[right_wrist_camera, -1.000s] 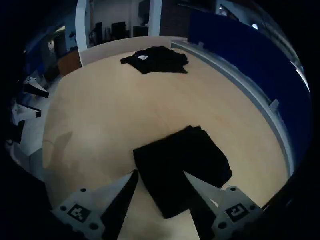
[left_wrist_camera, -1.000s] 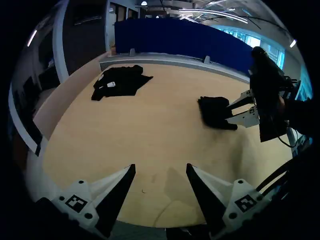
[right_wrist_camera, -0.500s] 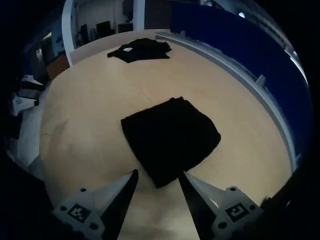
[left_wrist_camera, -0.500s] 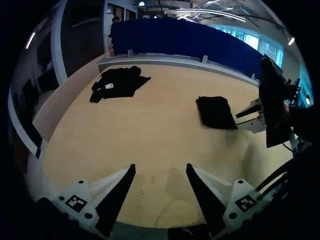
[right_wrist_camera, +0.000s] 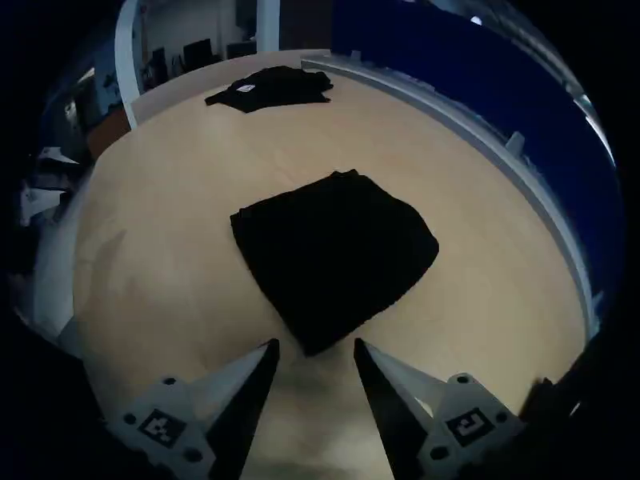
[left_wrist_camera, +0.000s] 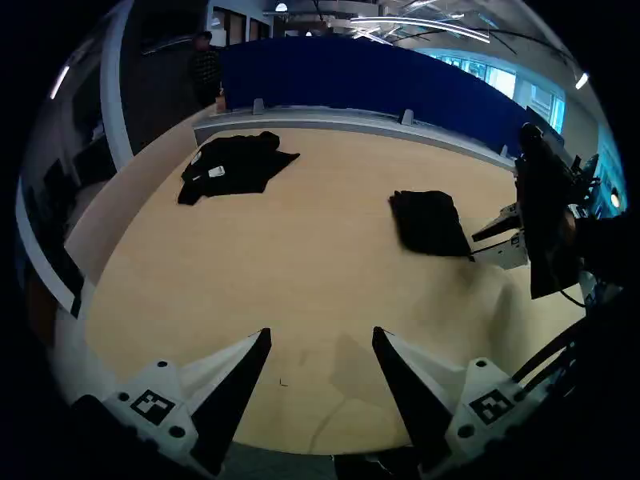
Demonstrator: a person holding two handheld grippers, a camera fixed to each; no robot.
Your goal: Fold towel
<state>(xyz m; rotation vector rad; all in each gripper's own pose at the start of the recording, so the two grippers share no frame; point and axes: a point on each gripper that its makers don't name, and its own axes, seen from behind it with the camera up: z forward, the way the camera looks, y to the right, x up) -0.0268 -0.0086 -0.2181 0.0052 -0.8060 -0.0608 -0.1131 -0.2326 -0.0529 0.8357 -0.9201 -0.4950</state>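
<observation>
The left gripper [left_wrist_camera: 321,332] sits at the bottom of the left gripper view, its fingers [left_wrist_camera: 240,376] spread wide with nothing between them. The right gripper [right_wrist_camera: 316,342], bottom centre of the right gripper view, also gapes empty. At the right edge of the left gripper view, a hand [left_wrist_camera: 566,230] holds it.

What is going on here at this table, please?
Two hand-held claws are over a wooden table. A black towel lies folded on it, with nothing gripping it; the right claw is open at its near corner. The left claw is open too, over bare table. Another dark cloth lies at the far side.
</observation>
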